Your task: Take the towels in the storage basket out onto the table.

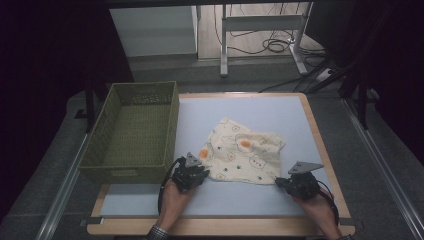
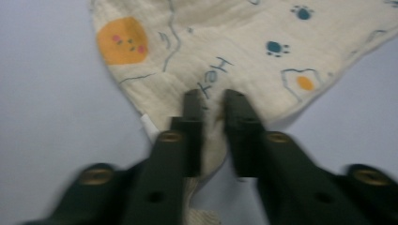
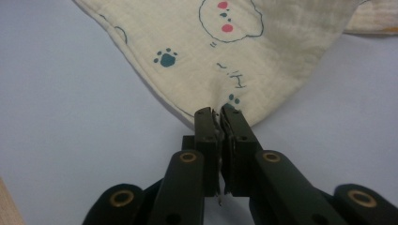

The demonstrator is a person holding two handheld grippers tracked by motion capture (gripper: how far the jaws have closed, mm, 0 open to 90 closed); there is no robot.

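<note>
A cream cloth (image 1: 245,150) printed with bears, paw prints and orange blobs lies crumpled on the pale blue table top (image 1: 260,107). My left gripper (image 1: 201,171) is at the cloth's near left corner. In the left gripper view the cloth (image 2: 234,42) bunches up between the two black jaws of that gripper (image 2: 213,101), which pinch its edge. My right gripper (image 1: 279,181) is at the near right corner. In the right gripper view its jaws (image 3: 216,115) are pressed together on the hem of the cloth (image 3: 234,47).
A green woven basket (image 1: 140,86) stands at the table's left, close to my left hand. The table's wooden rim (image 1: 320,150) runs along the right side. Desk legs and cables (image 1: 270,45) lie on the floor beyond the far edge.
</note>
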